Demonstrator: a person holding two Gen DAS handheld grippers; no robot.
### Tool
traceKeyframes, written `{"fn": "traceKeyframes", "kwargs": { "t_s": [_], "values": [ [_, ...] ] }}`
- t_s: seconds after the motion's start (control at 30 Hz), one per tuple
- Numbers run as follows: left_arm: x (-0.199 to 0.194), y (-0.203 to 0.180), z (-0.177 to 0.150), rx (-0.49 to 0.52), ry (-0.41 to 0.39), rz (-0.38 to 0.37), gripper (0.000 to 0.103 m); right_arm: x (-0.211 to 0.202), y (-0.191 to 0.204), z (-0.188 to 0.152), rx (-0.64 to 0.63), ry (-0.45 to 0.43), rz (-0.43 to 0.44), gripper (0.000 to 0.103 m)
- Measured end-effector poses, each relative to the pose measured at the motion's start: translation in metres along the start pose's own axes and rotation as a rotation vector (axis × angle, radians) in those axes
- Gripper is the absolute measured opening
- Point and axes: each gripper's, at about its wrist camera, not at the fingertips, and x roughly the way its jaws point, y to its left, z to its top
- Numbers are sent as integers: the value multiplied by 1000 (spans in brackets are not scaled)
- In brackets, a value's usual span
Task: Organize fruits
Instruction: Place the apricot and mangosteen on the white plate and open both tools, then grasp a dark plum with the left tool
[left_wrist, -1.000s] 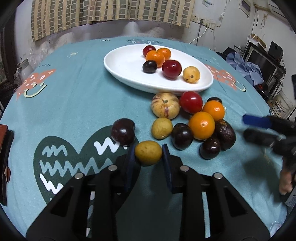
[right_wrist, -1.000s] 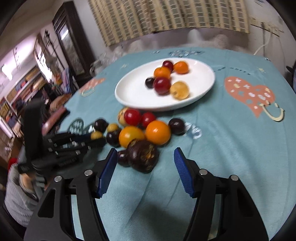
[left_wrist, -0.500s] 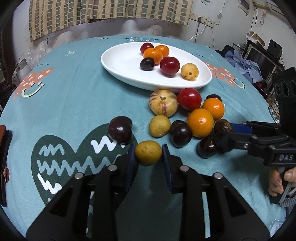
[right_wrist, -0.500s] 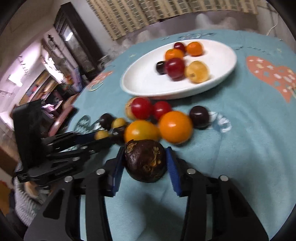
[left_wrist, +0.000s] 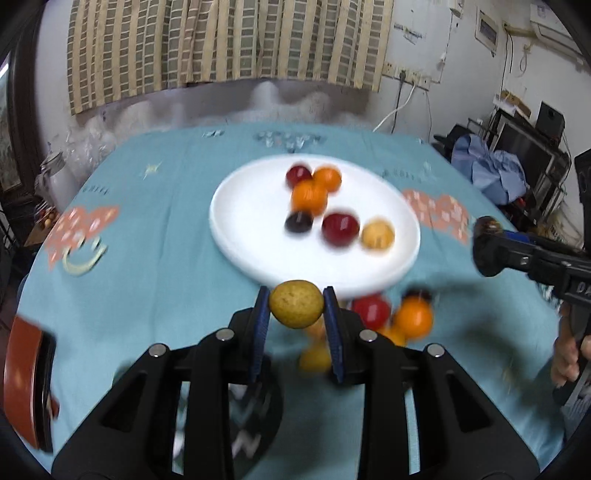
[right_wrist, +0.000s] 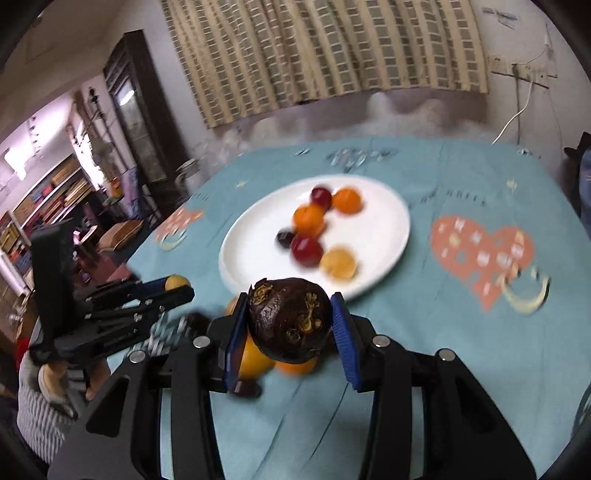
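Observation:
My left gripper is shut on a yellow round fruit and holds it above the teal tablecloth, just in front of the white plate. Several red, orange, dark and yellow fruits lie on that plate. My right gripper is shut on a dark brown wrinkled fruit, also lifted, near the white plate. In the left wrist view the right gripper comes in from the right with the dark fruit. The left gripper shows in the right wrist view at the left.
Loose fruits stay on the cloth beneath the grippers: an orange one, a red one, another orange one. A red-brown object sits at the table's left edge. A person's hand grips the right handle.
The right gripper's jaws closed on the dark brown fruit. Both grippers then rose off the cloth with their fruits, toward the plate. The picture is blurred by motion.

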Motion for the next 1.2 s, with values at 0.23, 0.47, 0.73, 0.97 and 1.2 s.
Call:
{"fn": "traceKeyframes", "kwargs": {
  "t_s": [0.23, 0.47, 0.73, 0.97, 1.2],
  "values": [
    [57, -3, 31, -58, 25, 6, 30, 76, -32, 24, 74, -23, -89, 45],
    [61, 5, 27, -65, 10, 24, 61, 74, -50, 21, 166, -67, -45, 65],
    [16, 29, 8, -102, -18, 60, 60, -8, -2, 23, 78, -127, 68, 67],
    [0, 33, -47, -40, 26, 133, 60, -35, 3, -33, 72, -54, 40, 68],
    [21, 22, -59, 32, 68, 109, 54, -16, -2, -66, 75, 25, 10, 68]
  ]
}}
